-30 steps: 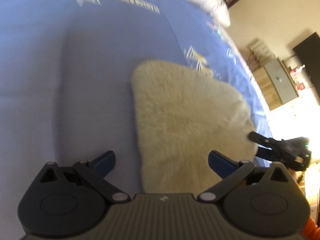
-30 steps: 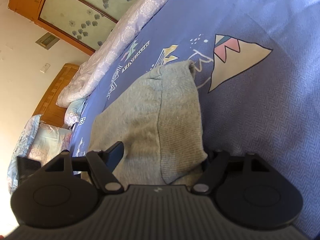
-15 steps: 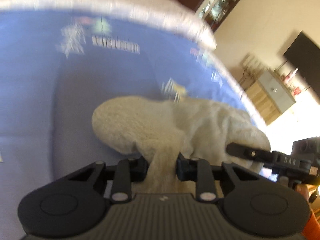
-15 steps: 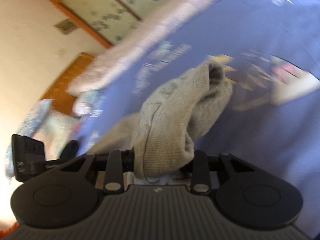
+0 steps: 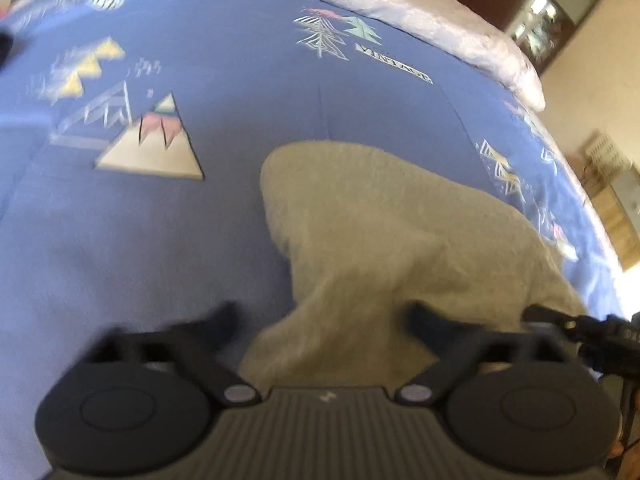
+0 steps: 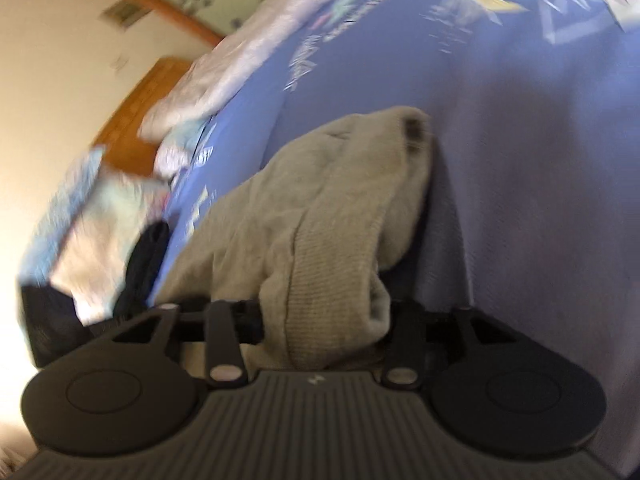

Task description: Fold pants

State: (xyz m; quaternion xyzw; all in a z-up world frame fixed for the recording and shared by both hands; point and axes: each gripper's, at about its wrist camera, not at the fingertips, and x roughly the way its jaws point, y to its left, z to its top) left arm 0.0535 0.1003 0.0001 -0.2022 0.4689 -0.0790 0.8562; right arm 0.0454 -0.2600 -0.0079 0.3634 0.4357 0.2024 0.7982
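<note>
Right now the left gripper [image 5: 320, 320] stands spread wide, its jaws having just sprung apart, and a peak of the grey pants [image 5: 380, 232] rises between the fingers without either pad touching it. From that peak the cloth spreads ahead of the claw into a rounded, doubled heap on the blue bedspread [image 5: 200, 80], with a printed triangle [image 5: 152, 148] off to the fingers' left and a pale quilt [image 5: 420, 12] along the far edge.

The right gripper [image 6: 326, 324] has also just been loosening; a thick ribbed bundle of the pants [image 6: 340, 216] fills the gap, and it seems still pinched, though blur makes it hard to tell whether the pads still press. Beyond it the cloth runs forward in loose ridges, with pillows [image 6: 100, 208] farther off at the left.

The step looks like the release after carrying one end over the other. Next, the right claw needs to let go fully, and both should draw back without dragging the fold, then flatten the lumpy top layer.
</note>
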